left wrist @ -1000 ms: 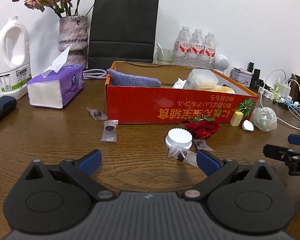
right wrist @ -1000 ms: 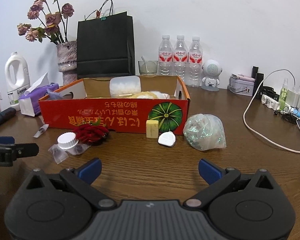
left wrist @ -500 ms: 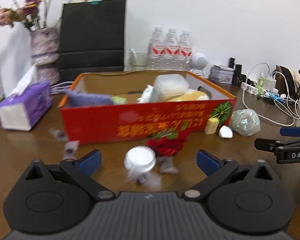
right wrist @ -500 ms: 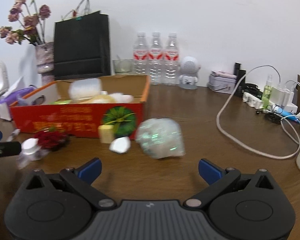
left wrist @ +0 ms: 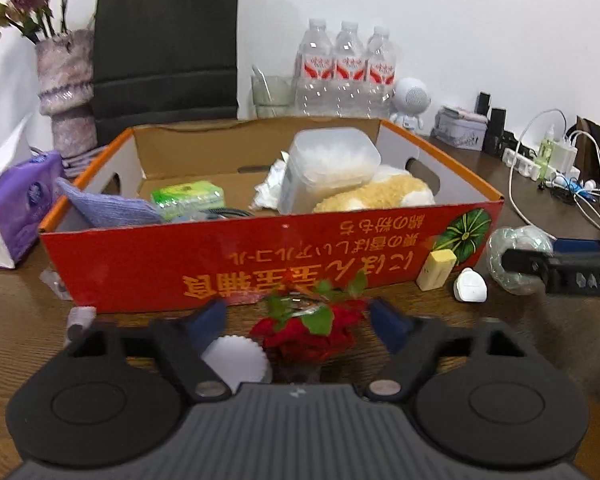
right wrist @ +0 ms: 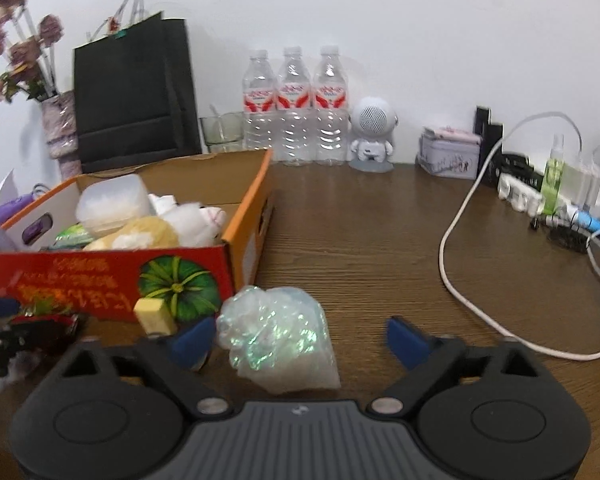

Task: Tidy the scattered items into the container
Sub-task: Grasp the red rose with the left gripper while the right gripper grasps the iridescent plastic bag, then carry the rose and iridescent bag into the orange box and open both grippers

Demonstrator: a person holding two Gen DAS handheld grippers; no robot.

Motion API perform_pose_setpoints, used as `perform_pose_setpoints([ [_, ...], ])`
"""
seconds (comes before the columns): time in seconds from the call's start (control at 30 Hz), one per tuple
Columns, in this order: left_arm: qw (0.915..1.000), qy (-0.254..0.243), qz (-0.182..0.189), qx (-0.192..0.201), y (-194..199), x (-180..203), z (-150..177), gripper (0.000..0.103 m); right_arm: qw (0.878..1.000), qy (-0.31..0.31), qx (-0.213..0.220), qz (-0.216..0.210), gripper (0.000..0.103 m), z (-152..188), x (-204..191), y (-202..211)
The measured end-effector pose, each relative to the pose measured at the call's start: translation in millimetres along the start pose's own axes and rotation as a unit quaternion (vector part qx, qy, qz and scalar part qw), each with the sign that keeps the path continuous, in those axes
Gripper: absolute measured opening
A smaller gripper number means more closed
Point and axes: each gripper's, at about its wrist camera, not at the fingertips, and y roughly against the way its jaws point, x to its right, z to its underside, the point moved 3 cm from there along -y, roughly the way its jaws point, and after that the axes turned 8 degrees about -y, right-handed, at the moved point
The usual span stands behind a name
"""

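The red cardboard box (left wrist: 260, 256) holds a plastic tub, a plush toy, a green pack and a purple cloth. My left gripper (left wrist: 298, 320) is open around a red fabric rose (left wrist: 304, 340) lying in front of the box, with a white ridged cap (left wrist: 236, 364) beside its left finger. My right gripper (right wrist: 296, 336) is open around a crinkly iridescent bag (right wrist: 276, 336), which also shows in the left wrist view (left wrist: 516, 256). A yellow eraser block (left wrist: 436, 270) and a white plug (left wrist: 470, 290) lie by the box corner.
A purple tissue pack (left wrist: 12, 220) sits left of the box. A black paper bag (left wrist: 164, 52), a vase, three water bottles (right wrist: 296, 108) and a robot-shaped speaker (right wrist: 372, 136) line the wall. Cables and a power strip (right wrist: 540, 196) crowd the right side.
Both grippers have moved forward and lower. The left one now straddles the rose; the right one has swung right and closed in on the crinkly bag.
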Motion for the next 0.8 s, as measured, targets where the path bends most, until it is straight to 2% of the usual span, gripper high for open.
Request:
perform_pose_setpoints([
  [0.03, 1.0, 0.002, -0.002, -0.004, -2, 0, 0, 0.051, 1.0, -0.007, -0.004, -0.002, 0.051, -1, 1, -3],
  [0.07, 1.0, 0.003, -0.003, -0.004, -3, 0, 0, 0.049, 1.0, -0.012, -0.01, -0.004, 0.047, -1, 2, -5],
  [0.2, 0.9998, 0.013, 0.009, 0.008, 1, -3, 3, 0.042, 1.0, -0.015, -0.01, -0.025, 0.043, 1, 0, -1],
  [0.47, 0.9981, 0.032, 0.023, 0.046, 26, -16, 2, 0.041, 0.998, -0.008, 0.036, -0.044, 0.042, 7, -18, 36],
  [0.8, 0.9932, 0.052, 0.029, 0.1, 84, -43, 21, 0.041, 0.994, 0.005, 0.057, -0.094, 0.042, 34, -71, 78],
])
